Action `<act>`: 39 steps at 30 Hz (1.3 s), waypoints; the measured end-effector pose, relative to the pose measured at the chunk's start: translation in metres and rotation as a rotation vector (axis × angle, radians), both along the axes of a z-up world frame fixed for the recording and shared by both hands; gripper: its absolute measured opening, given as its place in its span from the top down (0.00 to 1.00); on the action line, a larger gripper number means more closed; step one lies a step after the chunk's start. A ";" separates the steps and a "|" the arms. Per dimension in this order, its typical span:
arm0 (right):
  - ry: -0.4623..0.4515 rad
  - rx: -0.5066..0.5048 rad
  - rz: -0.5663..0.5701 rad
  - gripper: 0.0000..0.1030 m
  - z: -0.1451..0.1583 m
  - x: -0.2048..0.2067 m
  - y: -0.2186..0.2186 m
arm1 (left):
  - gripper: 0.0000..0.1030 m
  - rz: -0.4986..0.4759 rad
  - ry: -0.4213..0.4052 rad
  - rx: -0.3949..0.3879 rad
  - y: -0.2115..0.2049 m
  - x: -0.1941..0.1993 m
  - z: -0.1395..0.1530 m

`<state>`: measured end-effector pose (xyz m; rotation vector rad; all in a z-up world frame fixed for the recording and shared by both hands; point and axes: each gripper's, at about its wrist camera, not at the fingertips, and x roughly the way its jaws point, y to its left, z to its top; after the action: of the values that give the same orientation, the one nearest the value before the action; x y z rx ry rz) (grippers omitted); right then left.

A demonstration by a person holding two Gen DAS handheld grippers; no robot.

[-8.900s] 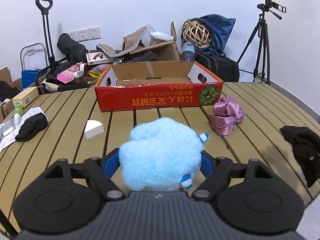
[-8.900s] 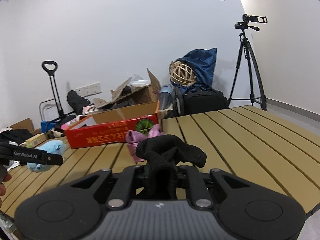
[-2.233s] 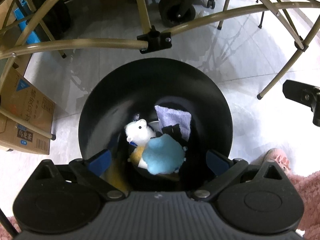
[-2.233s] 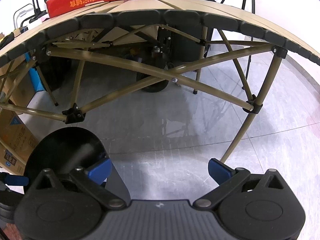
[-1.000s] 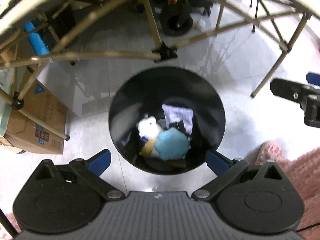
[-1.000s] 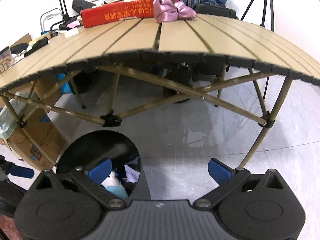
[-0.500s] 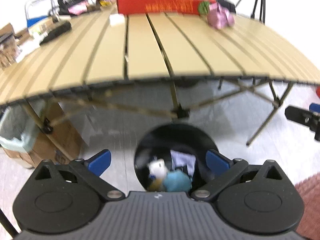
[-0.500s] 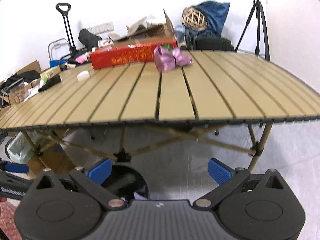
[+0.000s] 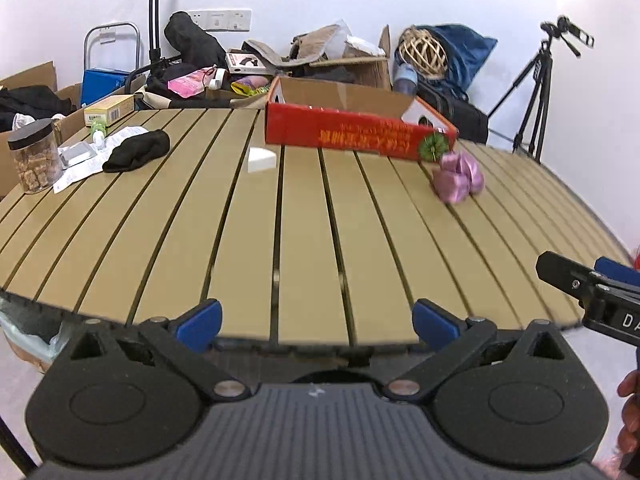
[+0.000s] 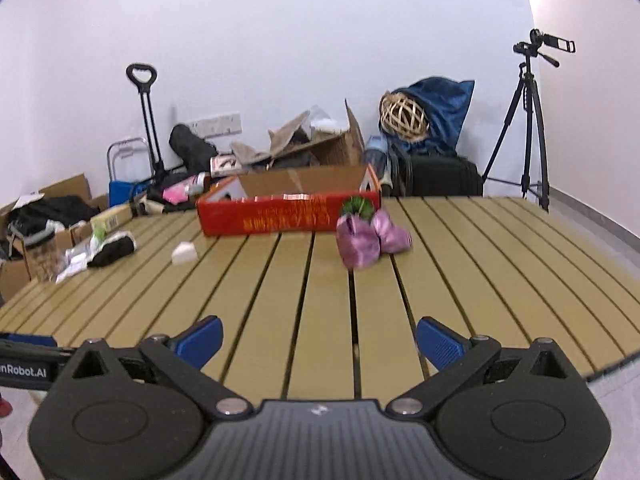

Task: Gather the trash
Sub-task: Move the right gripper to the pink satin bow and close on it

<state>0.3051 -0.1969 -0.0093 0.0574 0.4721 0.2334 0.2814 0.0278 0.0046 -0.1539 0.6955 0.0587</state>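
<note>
Left wrist view: left gripper (image 9: 316,316) wide, empty, at table (image 9: 304,248) near edge | right gripper (image 10: 318,338) wide, empty | pink cloth (image 10: 370,238) at 12 o'clock beside red box (image 10: 288,210) | black cloth (image 9: 136,150) at 10 o'clock

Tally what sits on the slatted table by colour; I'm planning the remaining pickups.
Red: 1, cardboard box
Pink: 1, satin bundle
Black: 1, cloth
White: 2, wedge, paper sheet
Clear: 1, black-lidded jar
Total: 6. Small items beside the paper are too unclear to count.
</note>
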 end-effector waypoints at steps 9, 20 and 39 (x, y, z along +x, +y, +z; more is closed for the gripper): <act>0.030 0.037 -0.077 0.00 0.006 0.064 0.008 | 0.00 0.071 0.014 -0.005 0.021 0.055 0.005; 0.112 0.054 -0.154 0.00 -0.006 0.154 0.015 | 0.00 0.159 0.074 -0.051 0.058 0.134 -0.008; 0.154 0.091 -0.168 0.00 -0.042 0.248 0.020 | 0.00 0.170 0.033 -0.041 0.068 0.190 -0.025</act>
<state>0.5536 -0.1766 -0.0512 0.2044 0.6064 0.0851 0.4713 0.0961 -0.0200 -0.2518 0.7161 0.2101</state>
